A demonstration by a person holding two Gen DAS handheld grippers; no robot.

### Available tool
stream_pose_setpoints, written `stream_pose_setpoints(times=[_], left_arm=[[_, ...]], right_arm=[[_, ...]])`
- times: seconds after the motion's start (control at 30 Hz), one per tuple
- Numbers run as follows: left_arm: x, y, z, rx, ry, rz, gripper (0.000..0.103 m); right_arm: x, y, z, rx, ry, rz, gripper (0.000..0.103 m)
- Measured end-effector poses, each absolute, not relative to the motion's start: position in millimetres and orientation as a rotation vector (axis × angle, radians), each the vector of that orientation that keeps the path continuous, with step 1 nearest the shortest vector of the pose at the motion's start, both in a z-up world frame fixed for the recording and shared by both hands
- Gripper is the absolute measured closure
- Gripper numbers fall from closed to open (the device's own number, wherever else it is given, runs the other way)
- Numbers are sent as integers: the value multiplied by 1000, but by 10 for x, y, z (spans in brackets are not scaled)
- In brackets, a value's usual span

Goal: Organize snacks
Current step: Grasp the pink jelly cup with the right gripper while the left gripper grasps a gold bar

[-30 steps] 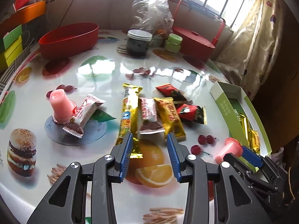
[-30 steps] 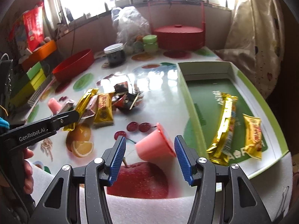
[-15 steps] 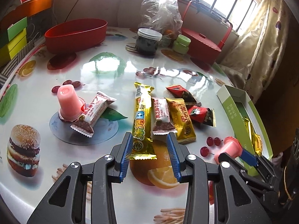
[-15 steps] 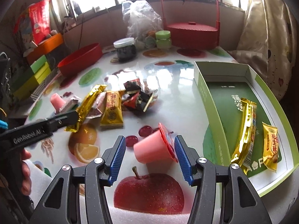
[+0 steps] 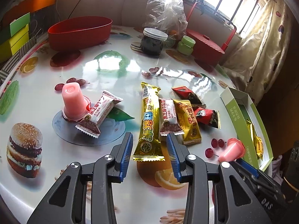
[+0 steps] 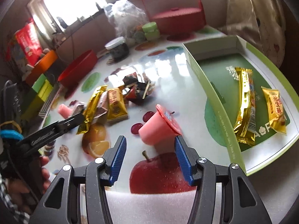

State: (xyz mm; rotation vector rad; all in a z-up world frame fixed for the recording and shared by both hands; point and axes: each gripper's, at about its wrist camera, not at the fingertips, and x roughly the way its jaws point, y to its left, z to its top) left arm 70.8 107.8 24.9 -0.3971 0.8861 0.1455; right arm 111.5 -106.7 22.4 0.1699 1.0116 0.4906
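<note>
My left gripper (image 5: 150,149) is open, and the near end of a long gold bar (image 5: 149,119) lies flat on the table between its blue pads. Beside that bar lie a white-and-brown bar (image 5: 169,119), a yellow packet (image 5: 186,123) and red-black packets (image 5: 205,115). Farther left a pink jelly cup (image 5: 72,100) stands upside down against another white-and-brown bar (image 5: 99,113). My right gripper (image 6: 150,140) is open. A second pink jelly cup (image 6: 158,127) lies on its side just ahead of its fingertips. The green tray (image 6: 211,93) holds a gold bar (image 6: 244,104) and a yellow packet (image 6: 274,108).
At the back stand a red oval bowl (image 5: 80,31), a dark jar with a white lid (image 5: 152,41), small green jars (image 5: 186,45), a red basket (image 5: 207,46) and a plastic bag (image 5: 166,9). Coloured boxes (image 5: 16,33) line the left edge. A curtain hangs at right.
My left gripper has come forward, so the gold bar's near end now lies between its pads. The right view has tilted as the wrist rolled; the jelly cup stays ahead of its jaws.
</note>
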Motion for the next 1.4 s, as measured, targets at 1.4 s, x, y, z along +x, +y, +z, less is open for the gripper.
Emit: stream_pose_setpoints(times=[1.4], left_arm=[[1223,1147,75,-292,922,156,64]], right_arm=[[1318,-850,131,-4,963,426,73]])
